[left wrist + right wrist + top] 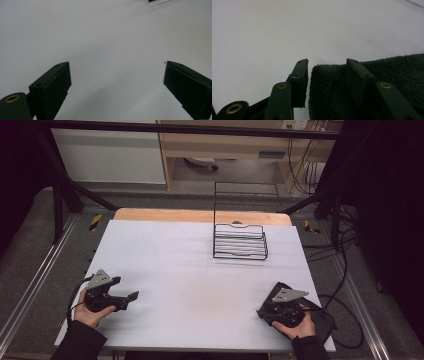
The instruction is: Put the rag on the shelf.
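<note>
A: Your right gripper (327, 66) sits at the lower right of the high view, jaws partly apart and straddling the corner of the dark green terry cloth towel (372, 85). Nothing is clamped yet; the nap lies between the pads.

B: And the towel itself?

A: It lies flat at the lower right edge of the white tabletop (200, 270), mostly under your right hand (292, 322). In the right gripper view its edge fills the lower right of the frame.

B: How should you take it?

A: I'd say push the jaws a little deeper over the hem before you squeeze, so you catch cloth and not just loose pile. Keep low, near the surface.

B: The other side?

A: Your left gripper (116, 75) gapes wide over bare tabletop at lower left, empty. The black wire rack (240, 241) stands well apart, toward the upper middle
</note>
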Motion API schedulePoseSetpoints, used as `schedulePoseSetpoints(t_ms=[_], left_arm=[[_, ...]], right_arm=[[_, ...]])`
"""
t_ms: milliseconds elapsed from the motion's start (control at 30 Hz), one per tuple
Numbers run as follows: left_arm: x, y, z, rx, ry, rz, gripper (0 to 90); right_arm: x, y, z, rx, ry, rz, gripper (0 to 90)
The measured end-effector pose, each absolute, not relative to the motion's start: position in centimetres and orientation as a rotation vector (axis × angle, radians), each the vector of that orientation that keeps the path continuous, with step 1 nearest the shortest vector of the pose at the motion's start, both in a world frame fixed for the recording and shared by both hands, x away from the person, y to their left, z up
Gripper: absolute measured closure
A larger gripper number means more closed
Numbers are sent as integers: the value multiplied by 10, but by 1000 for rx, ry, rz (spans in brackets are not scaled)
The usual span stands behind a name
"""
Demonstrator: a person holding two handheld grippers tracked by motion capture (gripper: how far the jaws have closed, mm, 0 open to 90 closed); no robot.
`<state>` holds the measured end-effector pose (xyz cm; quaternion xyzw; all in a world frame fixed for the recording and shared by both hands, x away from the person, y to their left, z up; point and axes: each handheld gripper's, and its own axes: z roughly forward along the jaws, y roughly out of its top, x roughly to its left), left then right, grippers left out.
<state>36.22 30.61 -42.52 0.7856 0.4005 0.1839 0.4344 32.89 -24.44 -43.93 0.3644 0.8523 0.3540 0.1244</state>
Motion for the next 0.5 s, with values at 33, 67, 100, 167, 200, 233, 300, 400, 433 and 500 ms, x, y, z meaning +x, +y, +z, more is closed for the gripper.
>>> schedulePoseSetpoints(t_ms=[33,67,100,167,200,233,300,400,433,500], left_arm=[[362,306,-425,1955,999,458,76],[362,306,-425,1955,999,458,76],[362,306,-425,1955,999,458,77],[362,306,-425,1954,999,457,80],[362,306,-425,1955,999,458,80],[362,305,-425,1955,998,458,81],[362,305,-426,1954,999,457,82],[362,306,-426,1957,999,457,83],[362,306,-426,1958,999,458,84],[362,306,-426,1955,1001,458,84]], right_arm=[[329,-243,-441,1053,2479,1013,563],[328,-241,-441,1043,2471,1000,583],[328,-240,-442,1038,2461,987,602],[327,-240,-442,1030,2454,971,635],[327,-240,-442,1023,2451,965,651],[327,-240,-442,1018,2445,960,666],[328,-240,-442,1011,2441,956,705],[328,-240,-442,1011,2437,964,774],[328,-240,-441,1016,2437,967,788],[328,-240,-440,1034,2433,971,807]])
